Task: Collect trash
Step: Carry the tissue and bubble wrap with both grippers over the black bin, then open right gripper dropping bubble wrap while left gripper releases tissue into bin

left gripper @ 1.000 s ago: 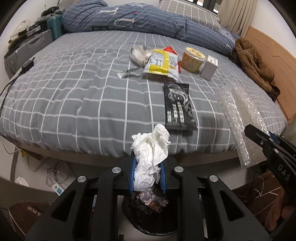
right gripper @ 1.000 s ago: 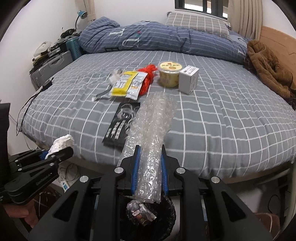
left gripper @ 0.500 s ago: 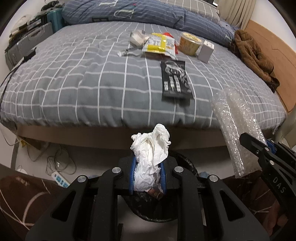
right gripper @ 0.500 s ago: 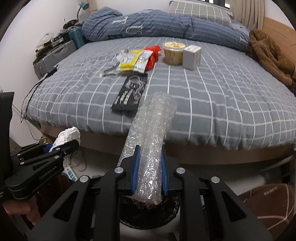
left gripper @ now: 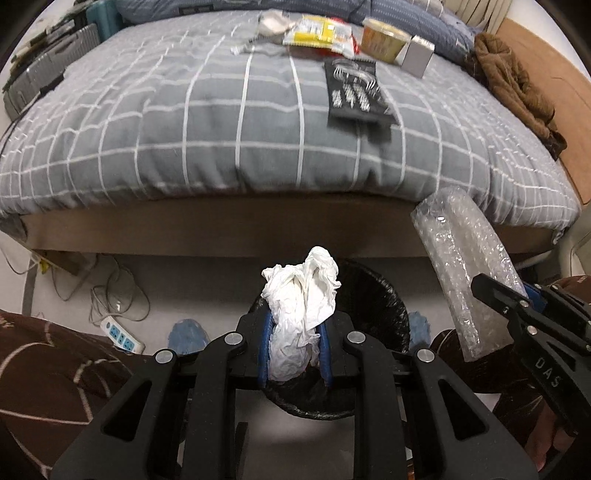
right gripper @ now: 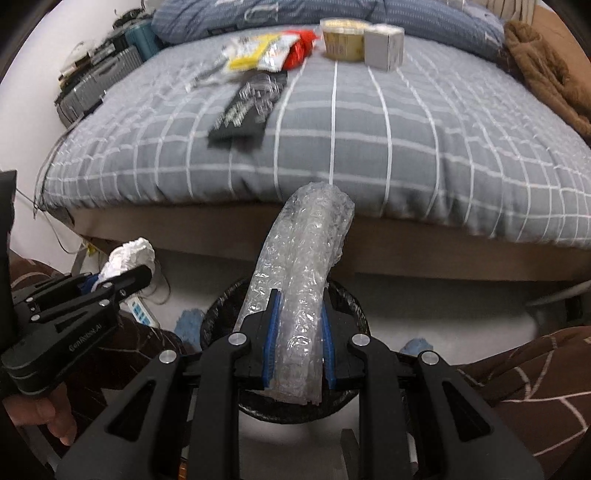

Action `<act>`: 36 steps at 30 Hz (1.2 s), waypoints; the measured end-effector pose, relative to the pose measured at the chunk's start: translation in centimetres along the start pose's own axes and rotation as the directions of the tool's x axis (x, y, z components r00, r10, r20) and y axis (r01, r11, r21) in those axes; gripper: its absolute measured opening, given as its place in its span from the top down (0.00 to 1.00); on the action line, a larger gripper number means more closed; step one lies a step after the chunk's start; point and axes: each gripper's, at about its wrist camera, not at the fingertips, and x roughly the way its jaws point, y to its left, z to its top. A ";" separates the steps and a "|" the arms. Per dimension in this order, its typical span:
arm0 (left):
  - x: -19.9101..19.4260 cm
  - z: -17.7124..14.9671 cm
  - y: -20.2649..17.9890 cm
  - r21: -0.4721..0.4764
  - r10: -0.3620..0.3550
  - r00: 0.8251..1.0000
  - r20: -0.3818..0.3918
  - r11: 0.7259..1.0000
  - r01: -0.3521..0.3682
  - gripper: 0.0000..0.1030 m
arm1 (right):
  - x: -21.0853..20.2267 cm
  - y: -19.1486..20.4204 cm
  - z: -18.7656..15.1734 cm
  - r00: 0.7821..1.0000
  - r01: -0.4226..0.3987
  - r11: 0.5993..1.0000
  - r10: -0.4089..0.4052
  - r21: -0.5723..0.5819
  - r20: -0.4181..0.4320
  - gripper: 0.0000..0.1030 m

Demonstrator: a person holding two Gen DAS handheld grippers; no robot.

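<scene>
My left gripper point(left gripper: 293, 325) is shut on a crumpled white tissue point(left gripper: 301, 295) and holds it over a black-lined trash bin point(left gripper: 380, 295) on the floor. My right gripper point(right gripper: 297, 314) is shut on a roll of clear bubble wrap point(right gripper: 306, 258) above the same bin point(right gripper: 351, 299). Each gripper shows in the other's view: the right one with the bubble wrap point(left gripper: 461, 266) at the right, the left one with the tissue point(right gripper: 129, 254) at the left. More trash lies on the bed: a black packet point(left gripper: 356, 92), yellow snack packets point(left gripper: 317, 31), a round tub point(left gripper: 384, 35), a small box point(left gripper: 417, 55).
The grey checked bed point(left gripper: 221, 110) fills the far half of both views, its wooden base edge just beyond the bin. A brown garment point(left gripper: 517, 85) lies at the bed's right. A power strip and cables point(left gripper: 122, 332) lie on the floor at left. Suitcases point(right gripper: 96, 85) stand beside the bed.
Both grippers have dropped lower and tilted down. The bed has risen in view and the bin now lies right under both held items. Both grips are unchanged.
</scene>
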 end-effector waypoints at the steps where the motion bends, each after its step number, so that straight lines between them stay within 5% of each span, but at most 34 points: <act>1: 0.6 0.0 0.0 0.000 -0.002 1.000 -0.011 1.000 0.002 0.81 | 0.5 0.0 -0.1 1.000 0.000 1.000 0.000 0.001 -0.015 0.81; 17: 6.8 -1.4 1.8 -0.020 0.034 0.990 -0.138 0.999 -0.038 0.83 | 8.3 0.8 -1.4 0.977 -0.007 1.000 0.008 0.007 -0.215 0.81; 24: 7.8 -1.8 3.1 -0.037 0.050 0.983 -0.175 0.998 -0.057 0.83 | 10.4 1.6 -1.2 0.973 0.000 1.000 -0.005 -0.020 -0.232 0.77; 36: 9.0 -1.8 0.7 0.016 0.030 0.981 -0.193 0.999 -0.027 0.83 | 9.2 -1.5 -1.9 0.981 0.068 0.997 -0.063 0.025 -0.183 0.24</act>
